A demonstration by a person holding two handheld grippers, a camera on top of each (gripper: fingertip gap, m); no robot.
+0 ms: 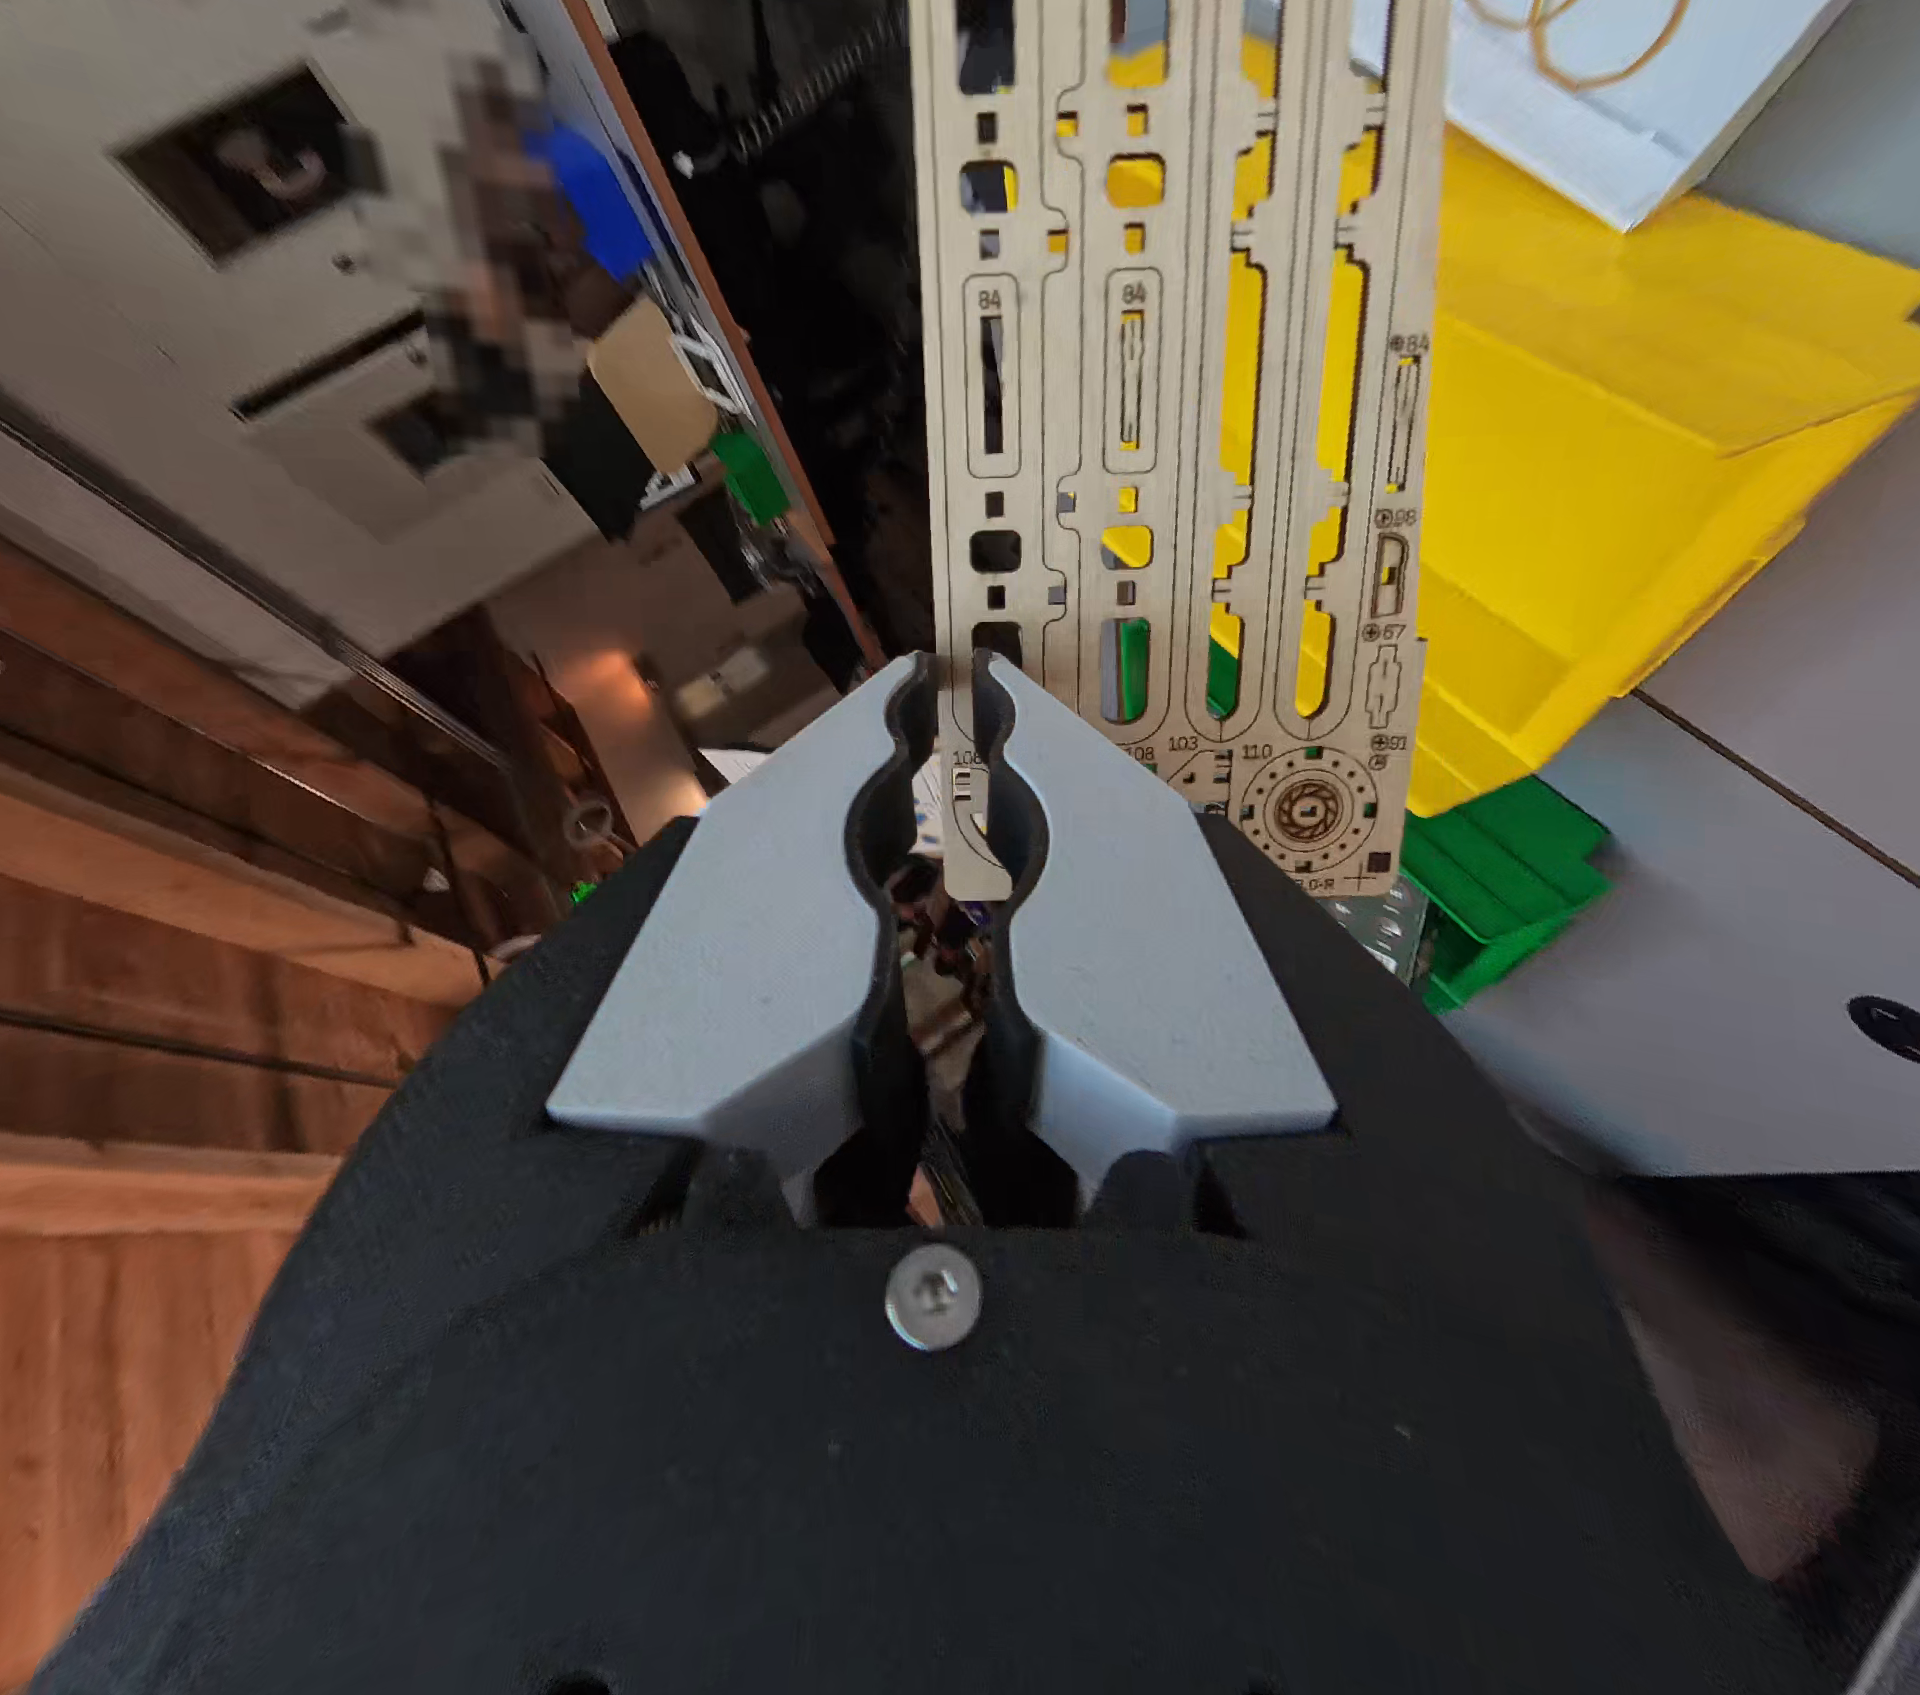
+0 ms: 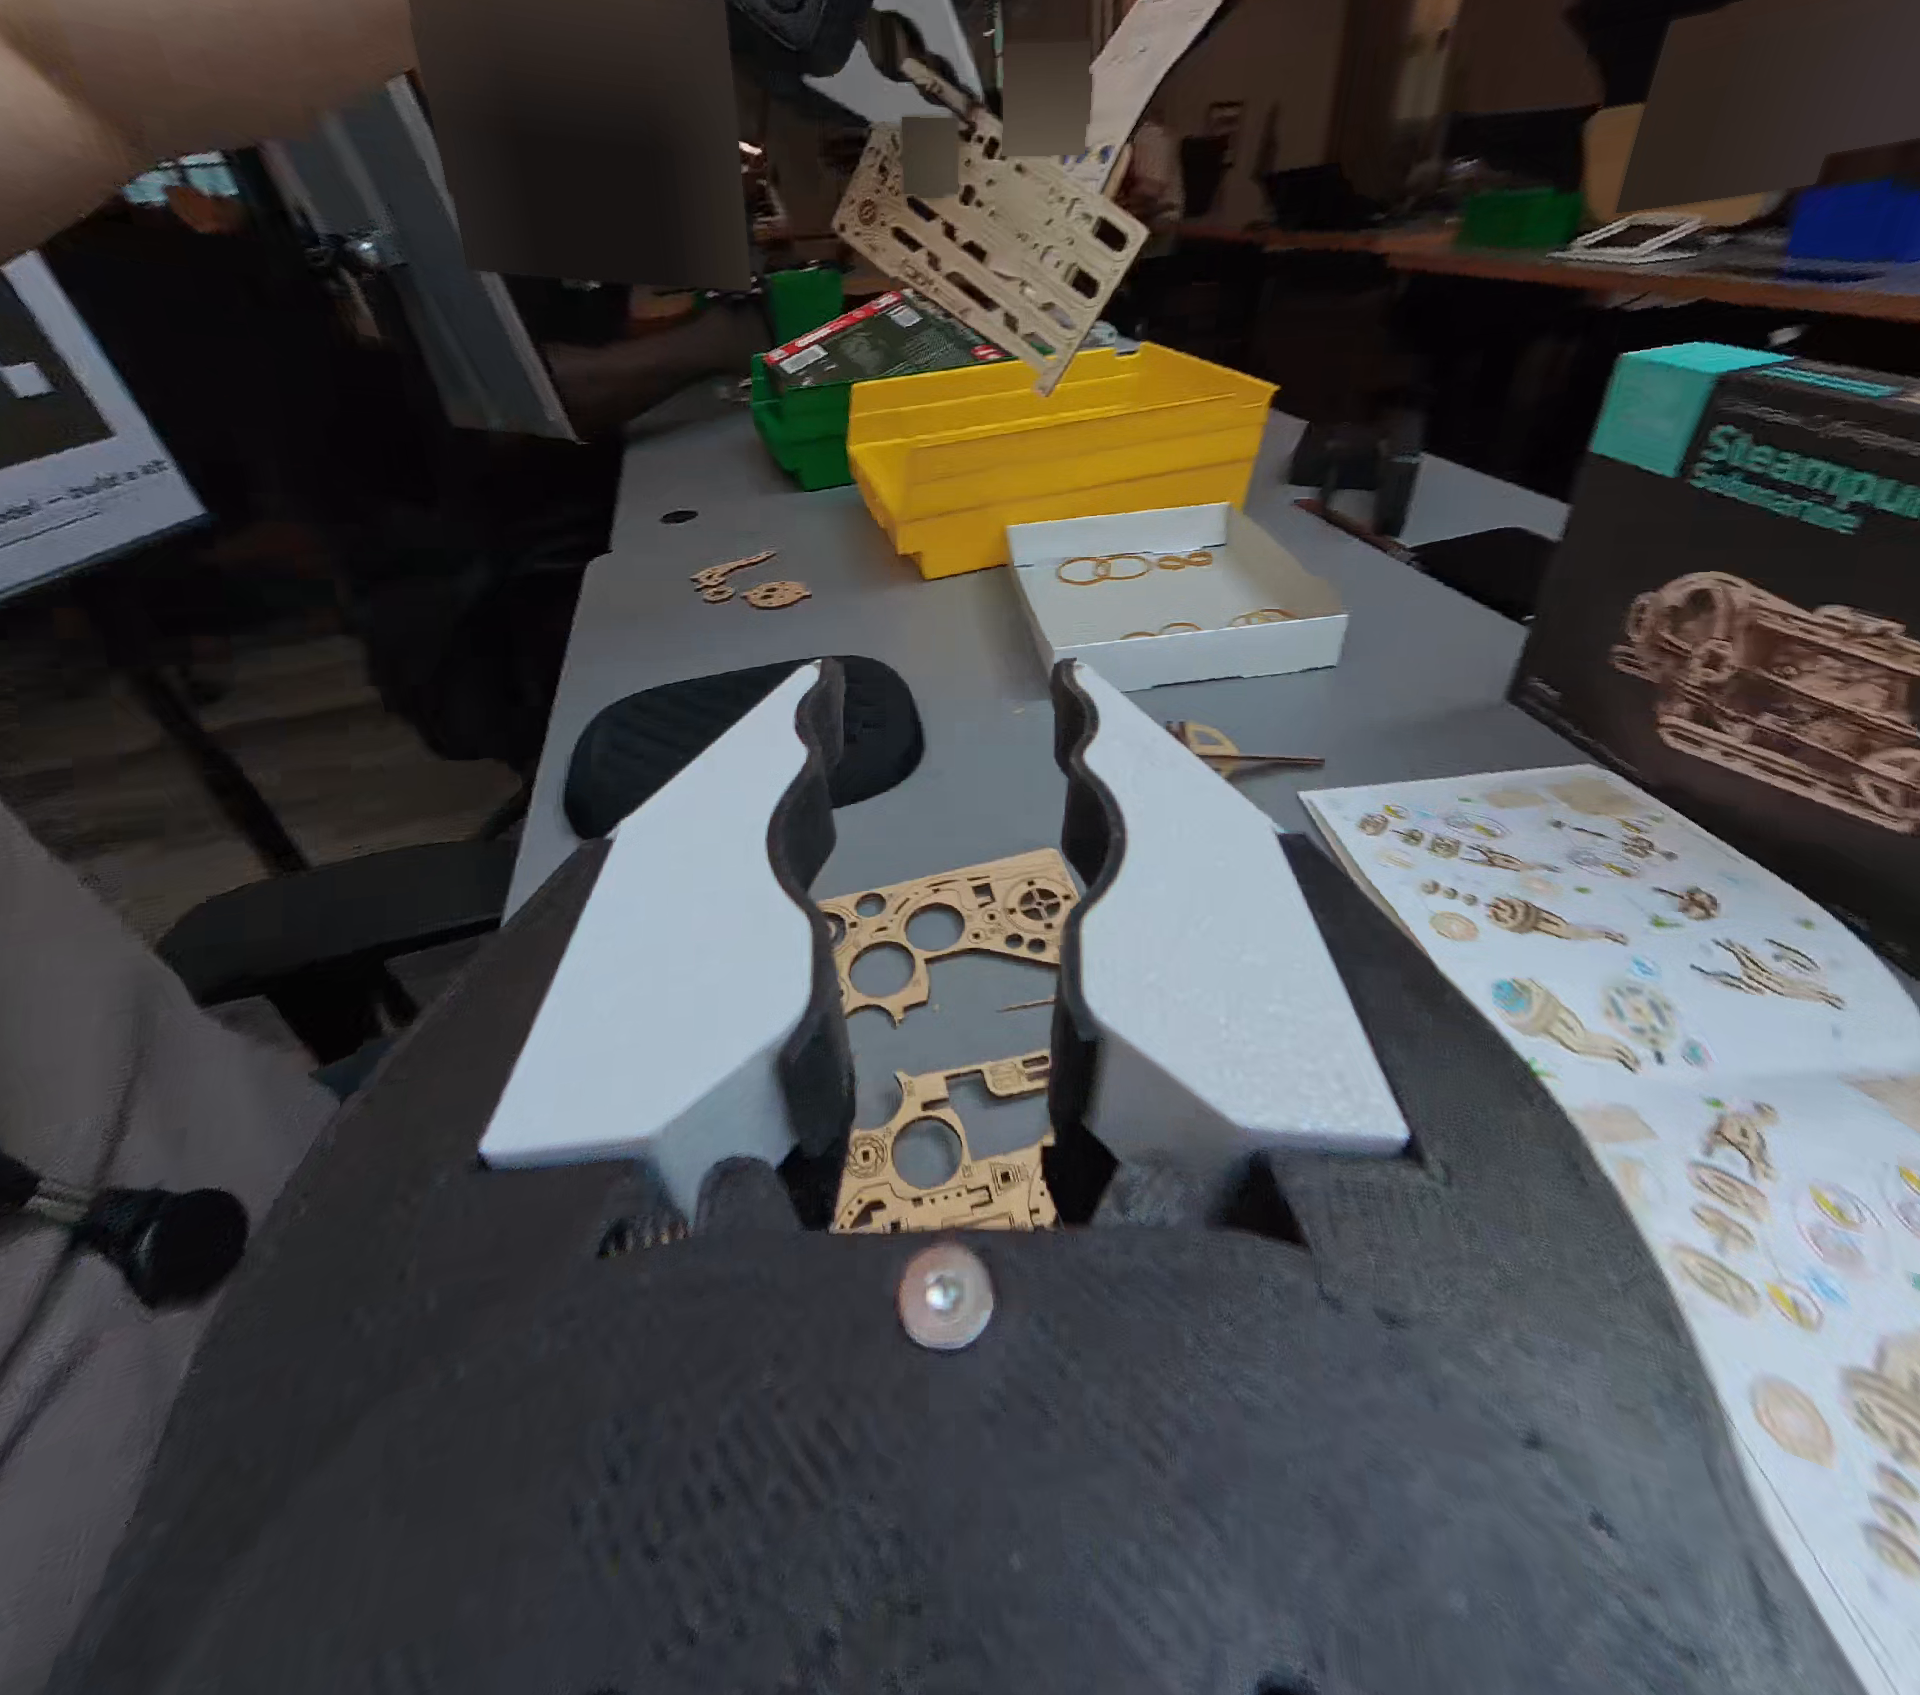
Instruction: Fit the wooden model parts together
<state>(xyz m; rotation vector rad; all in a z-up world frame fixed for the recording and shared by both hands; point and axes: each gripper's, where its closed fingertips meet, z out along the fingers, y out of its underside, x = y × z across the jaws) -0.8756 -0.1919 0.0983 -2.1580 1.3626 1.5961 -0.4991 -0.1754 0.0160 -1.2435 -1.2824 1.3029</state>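
Aloft, a laser-cut wooden parts sheet is held by its lower corner in the left tongs, which are pressed narrowly onto it, above the yellow bins and the white tray of rubber bands. The right tongs are held wide and empty over the grey table, where a second, darker sheet with many parts already punched out is seen lying flat between the fingers. Loose wooden pieces are scattered near the far edge, well apart from the sheets, and the illustrated instructions are spread beside the kit box. No joined assembly is visible; the work is judged to be early, with parts to be freed and fitted.
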